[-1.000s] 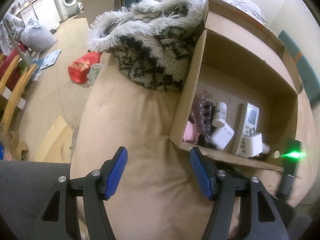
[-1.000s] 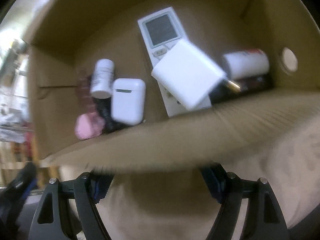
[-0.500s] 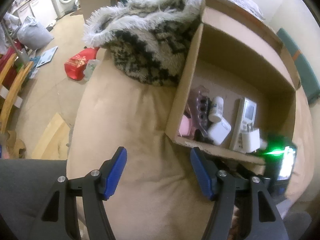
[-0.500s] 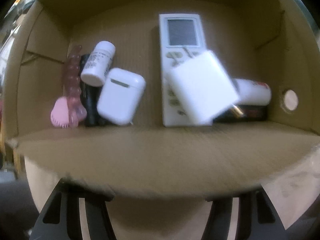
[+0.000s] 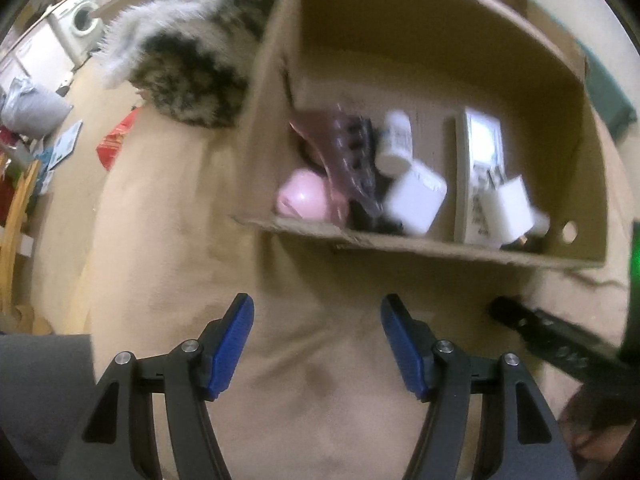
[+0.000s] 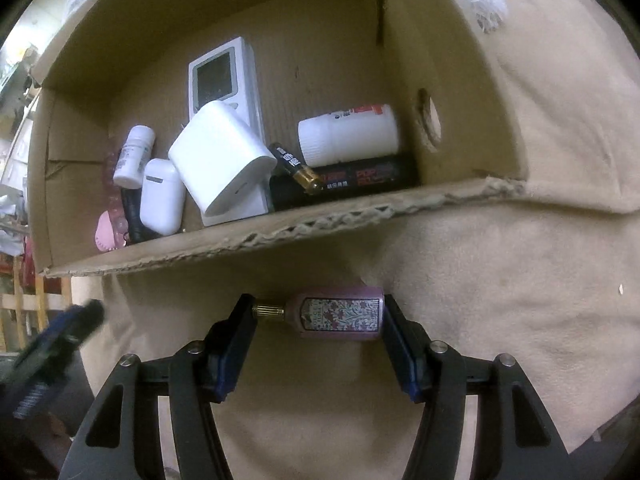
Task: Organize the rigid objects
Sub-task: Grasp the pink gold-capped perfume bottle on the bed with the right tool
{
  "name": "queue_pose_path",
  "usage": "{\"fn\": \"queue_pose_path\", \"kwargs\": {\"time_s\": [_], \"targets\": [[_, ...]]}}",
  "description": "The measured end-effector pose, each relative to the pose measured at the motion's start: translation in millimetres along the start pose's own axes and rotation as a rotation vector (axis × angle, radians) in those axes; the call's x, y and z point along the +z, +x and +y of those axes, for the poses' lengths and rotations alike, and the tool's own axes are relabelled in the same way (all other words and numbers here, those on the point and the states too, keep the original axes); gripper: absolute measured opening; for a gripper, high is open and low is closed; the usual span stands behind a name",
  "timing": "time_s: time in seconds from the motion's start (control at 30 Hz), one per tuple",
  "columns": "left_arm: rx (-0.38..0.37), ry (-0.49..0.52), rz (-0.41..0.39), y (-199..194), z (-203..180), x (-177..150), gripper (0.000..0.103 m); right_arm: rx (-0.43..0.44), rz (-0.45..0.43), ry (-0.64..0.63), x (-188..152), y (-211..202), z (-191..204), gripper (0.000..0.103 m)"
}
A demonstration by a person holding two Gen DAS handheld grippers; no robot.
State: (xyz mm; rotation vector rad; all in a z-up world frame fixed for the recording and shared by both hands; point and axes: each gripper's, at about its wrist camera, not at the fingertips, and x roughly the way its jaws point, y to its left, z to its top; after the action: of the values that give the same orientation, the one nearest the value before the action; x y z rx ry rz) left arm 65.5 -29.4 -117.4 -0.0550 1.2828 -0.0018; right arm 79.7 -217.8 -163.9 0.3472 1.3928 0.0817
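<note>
Left gripper [image 5: 317, 344] points steeply down, fingers apart and empty; right gripper [image 6: 319, 322] likewise, fingers part-closed

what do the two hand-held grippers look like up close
Both match: the left hand-held gripper and right hand-held gripper have black plastic fingers with triangular cutouts, silver round bolts at the joints, and blue pads lining the inner faces of the tips.

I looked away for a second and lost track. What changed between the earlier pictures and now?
The right gripper pulled back from over the cardboard box to the beige cushion in front of it; its jaws have just been closing and now clamp a small pink perfume bottle end to end. The left gripper moved nearer the box, open and empty as before. The box's contents look unchanged.
</note>
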Motion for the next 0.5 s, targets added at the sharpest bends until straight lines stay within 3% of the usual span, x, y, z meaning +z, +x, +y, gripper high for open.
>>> {"fn": "queue_pose_path", "kwargs": {"time_s": [0.1, 0.23, 0.5], "targets": [[0.011, 0.026, 0.036, 19, -9, -4, 0.063, 0.001, 0.000, 0.004, 3, 1, -3, 0.065], [0.013, 0.025, 0.022, 32, -18, 2, 0.063, 0.002, 0.004, 0.005, 9, 0, -18, 0.065], [0.039, 0.029, -0.032, 57, -34, 21, 0.078, -0.004, 0.004, 0.003, 7, -2, -21, 0.065]]}}
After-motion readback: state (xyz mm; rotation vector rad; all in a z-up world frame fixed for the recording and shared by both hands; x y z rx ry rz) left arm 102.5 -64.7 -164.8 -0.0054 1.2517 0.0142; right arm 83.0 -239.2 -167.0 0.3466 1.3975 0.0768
